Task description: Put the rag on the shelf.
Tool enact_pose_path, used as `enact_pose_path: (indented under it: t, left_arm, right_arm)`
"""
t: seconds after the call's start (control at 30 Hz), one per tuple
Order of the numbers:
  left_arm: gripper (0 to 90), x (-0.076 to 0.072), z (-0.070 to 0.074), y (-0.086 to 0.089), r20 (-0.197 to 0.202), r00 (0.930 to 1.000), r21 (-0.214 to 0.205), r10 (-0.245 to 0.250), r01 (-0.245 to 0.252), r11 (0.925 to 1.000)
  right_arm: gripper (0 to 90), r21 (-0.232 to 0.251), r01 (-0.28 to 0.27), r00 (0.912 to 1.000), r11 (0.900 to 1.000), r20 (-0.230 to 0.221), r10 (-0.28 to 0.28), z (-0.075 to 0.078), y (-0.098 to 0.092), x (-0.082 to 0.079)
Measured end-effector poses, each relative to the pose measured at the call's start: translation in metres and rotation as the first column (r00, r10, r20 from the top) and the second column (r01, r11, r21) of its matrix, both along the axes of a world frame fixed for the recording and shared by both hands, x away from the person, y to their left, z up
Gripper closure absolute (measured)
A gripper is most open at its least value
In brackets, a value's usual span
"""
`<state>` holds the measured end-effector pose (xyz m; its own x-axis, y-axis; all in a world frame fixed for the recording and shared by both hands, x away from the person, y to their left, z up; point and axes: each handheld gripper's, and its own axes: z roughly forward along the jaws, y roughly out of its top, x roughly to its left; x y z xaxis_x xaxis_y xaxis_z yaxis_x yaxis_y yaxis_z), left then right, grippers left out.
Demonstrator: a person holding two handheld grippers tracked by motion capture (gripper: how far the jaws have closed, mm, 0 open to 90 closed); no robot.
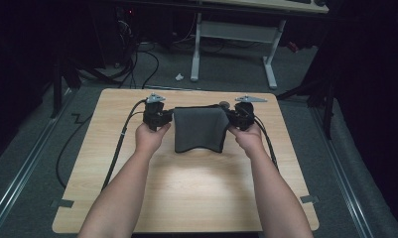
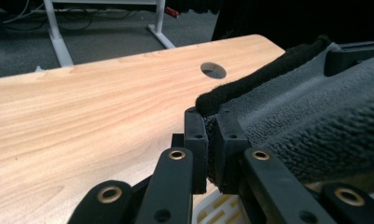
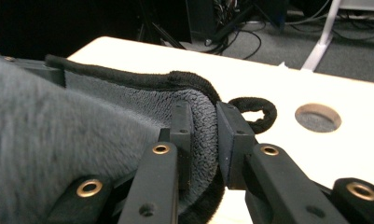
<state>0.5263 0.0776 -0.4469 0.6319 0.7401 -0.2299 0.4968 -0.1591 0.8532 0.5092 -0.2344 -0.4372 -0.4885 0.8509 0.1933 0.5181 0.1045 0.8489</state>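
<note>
A dark grey towel (image 1: 199,130) with a black hem hangs folded between my two grippers above the far half of the wooden table (image 1: 186,193). My left gripper (image 1: 167,117) is shut on the towel's left corner; in the left gripper view its jaws pinch the grey terry cloth (image 2: 315,121) at the hem (image 2: 211,144). My right gripper (image 1: 231,116) is shut on the right corner, and the right gripper view has the cloth (image 3: 82,126) bunched between its jaws (image 3: 204,140). A black hanging loop (image 3: 254,112) sticks out beside that corner.
A round cable hole (image 2: 213,70) (image 3: 318,117) lies in the table near its far edge. Cables (image 1: 118,148) trail from both grippers across the table. Beyond the table a white desk frame (image 1: 233,44) stands on grey carpet, amid dark surroundings.
</note>
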Motion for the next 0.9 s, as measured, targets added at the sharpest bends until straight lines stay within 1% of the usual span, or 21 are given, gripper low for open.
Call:
enact_pose_path:
  t: [0.03, 0.1, 0.17, 0.33, 0.5, 0.73, 0.77, 0.83, 0.9]
  left_arm:
    - [85.1, 0.0, 0.0, 0.0, 0.0, 1.0, 0.0, 0.0, 0.0, 1.0]
    - [85.0, 0.0, -0.006, 0.001, -0.009, 1.0, -0.005, 0.002, -0.002, 1.0]
    - [85.0, -0.001, -0.008, 0.001, -0.013, 0.9999, -0.004, 0.0, 0.0, 1.0]
    - [85.0, -0.002, -0.01, 0.002, -0.018, 0.9998, -0.01, 0.0, -0.001, 0.9999]
    - [84.9, -0.004, -0.014, 0.003, -0.024, 0.9997, -0.013, -0.003, 0.003, 0.9999]
    - [84.9, -0.006, -0.017, 0.002, -0.022, 0.9997, -0.004, -0.005, 0.005, 1.0]
    - [84.9, -0.006, -0.016, 0.002, -0.02, 0.9998, -0.001, -0.002, 0.002, 1.0]
    - [84.8, -0.007, -0.015, 0.002, -0.02, 0.9998, -0.003, -0.003, 0.003, 1.0]
    - [84.9, -0.006, -0.015, 0.002, -0.023, 0.9997, -0.005, -0.004, 0.004, 1.0]
  right_arm:
    - [78.4, 0.0, 0.0, 1.0, 1.0, 0.0, 0.0, 0.0, 0.0, 0.0]
    - [78.2, 0.017, 0.007, 0.9998, 0.9998, -0.016, -0.007, -0.006, 0.0, 0.001]
    - [78.0, 0.016, 0.008, 0.9998, 0.9998, -0.021, -0.007, -0.008, 0.001, 0.001]
    - [77.6, 0.024, 0.012, 0.9996, 0.9996, -0.027, -0.011, -0.01, 0.0, 0.002]
    - [76.9, 0.028, 0.018, 0.9989, 0.9994, -0.045, -0.017, -0.013, 0.0, 0.002]
    - [74.9, 0.038, 0.03, 0.9981, 0.9988, -0.055, -0.028, -0.015, -0.001, 0.001]
    - [72.9, 0.034, 0.035, 0.9979, 0.9988, -0.056, -0.033, -0.015, -0.001, 0.001]
    - [72.2, 0.021, 0.036, 0.9985, 0.9991, -0.042, -0.035, -0.012, -0.001, 0.001]
    - [71.8, 0.014, 0.035, 0.9986, 0.9993, -0.041, -0.034, -0.011, -0.001, 0.0]
